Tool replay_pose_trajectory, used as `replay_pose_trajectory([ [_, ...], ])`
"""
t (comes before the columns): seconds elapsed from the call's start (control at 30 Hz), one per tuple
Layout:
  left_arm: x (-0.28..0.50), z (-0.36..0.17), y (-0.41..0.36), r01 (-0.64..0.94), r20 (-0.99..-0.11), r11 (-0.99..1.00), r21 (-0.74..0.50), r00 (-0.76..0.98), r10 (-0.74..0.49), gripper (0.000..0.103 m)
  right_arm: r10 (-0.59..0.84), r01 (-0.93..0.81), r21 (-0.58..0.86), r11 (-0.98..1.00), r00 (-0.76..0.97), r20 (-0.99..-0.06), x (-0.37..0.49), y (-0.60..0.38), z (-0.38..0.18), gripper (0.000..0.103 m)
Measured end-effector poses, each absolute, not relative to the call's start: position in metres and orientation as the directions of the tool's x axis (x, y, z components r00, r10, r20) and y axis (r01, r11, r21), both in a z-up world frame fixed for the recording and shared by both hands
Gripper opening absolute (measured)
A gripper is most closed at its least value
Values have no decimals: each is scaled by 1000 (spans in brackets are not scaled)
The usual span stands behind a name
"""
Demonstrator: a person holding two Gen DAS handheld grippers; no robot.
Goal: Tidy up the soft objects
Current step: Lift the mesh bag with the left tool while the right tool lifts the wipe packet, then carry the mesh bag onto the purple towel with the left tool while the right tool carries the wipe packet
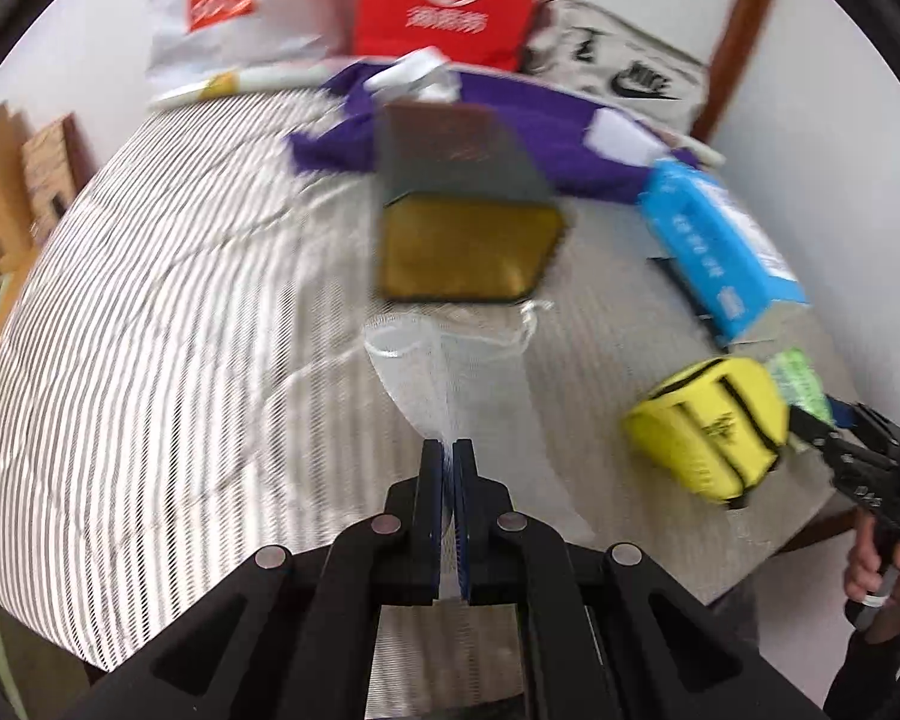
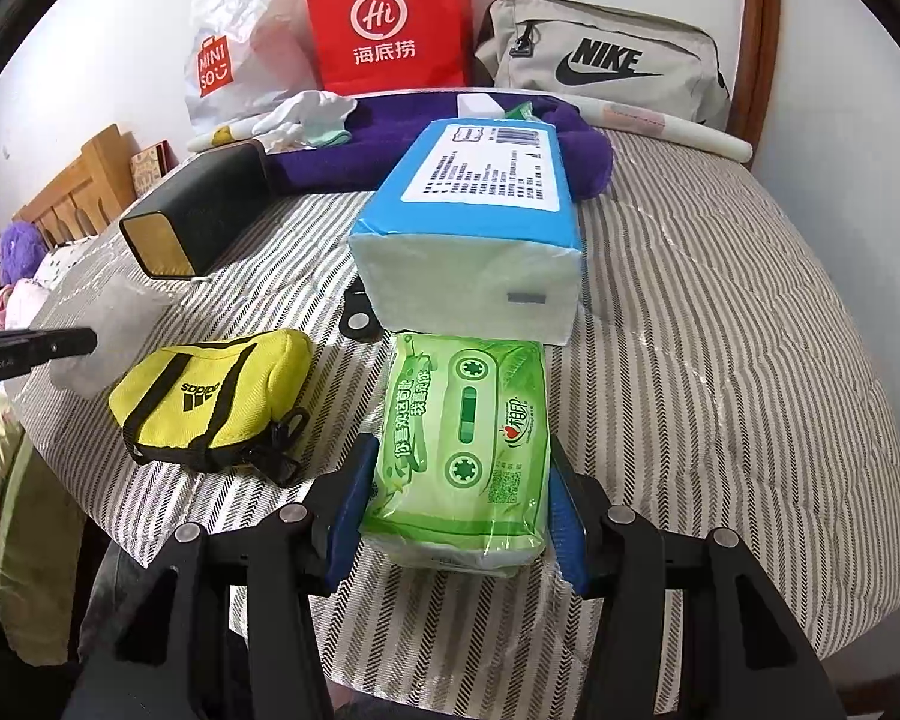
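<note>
The right tool point(image 2: 457, 501) clamps one green tissue pack point(image 2: 459, 450), its long axis running away from the camera toward the one blue tissue pack point(image 2: 471, 228) just beyond — both on the striped bed point(image 2: 720, 330). The left tool point(image 1: 448, 456) pinches one white mesh bag point(image 1: 444, 372), left of the yellow pouch point(image 2: 210, 399).

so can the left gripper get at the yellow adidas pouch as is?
Probably not yet: the left gripper is shut on the white mesh bag. The path to the yellow pouch looks clear, but it must drop the bag first.
</note>
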State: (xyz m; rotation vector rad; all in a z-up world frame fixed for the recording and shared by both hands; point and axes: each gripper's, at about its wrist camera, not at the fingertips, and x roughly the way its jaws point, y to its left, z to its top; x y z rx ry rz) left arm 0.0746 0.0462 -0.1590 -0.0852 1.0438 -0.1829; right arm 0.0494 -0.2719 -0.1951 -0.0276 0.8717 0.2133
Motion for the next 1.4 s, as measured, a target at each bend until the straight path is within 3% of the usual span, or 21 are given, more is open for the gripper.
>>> replay_pose_trajectory([
  [0.07,76,-165,49,102,-854,983,-150,489,-181,6,171,-190,65,980,620,-765,50,-273,-196,52],
  [0.13,77,-167,50,98,-848,980,-174,490,-200,14,172,-188,69,980,615,-770,50,-274,-197,52],
  [0.27,79,-167,38,138,-838,971,-193,493,-236,63,167,-186,65,980,610,-774,50,-274,-199,53],
  [0.4,81,-169,19,151,-847,984,-90,508,-156,74,177,-199,68,978,606,-776,50,-271,-200,53],
  [0.73,75,-173,-8,204,-842,979,-2,527,-111,79,185,-214,67,974,598,-780,51,-267,-204,53],
  [0.83,74,-174,-9,204,-833,979,2,542,-111,78,188,-214,71,974,597,-780,51,-268,-204,53],
  [0.93,74,-172,-8,214,-819,977,0,560,-123,51,184,-213,67,975,599,-779,51,-267,-204,53],
  [1.0,75,-170,-8,220,-818,975,-2,561,-128,23,185,-212,68,975,603,-776,52,-267,-204,53],
  [1.07,77,-169,-5,219,-821,975,-31,551,-150,11,185,-214,65,975,605,-775,52,-266,-204,52],
  [1.17,80,-168,1,212,-826,974,-79,532,-183,6,181,-218,57,974,607,-774,51,-265,-202,52],
  [1.4,76,-155,11,191,-815,973,-133,538,-217,6,189,-237,48,970,623,-759,39,-265,-183,52],
])
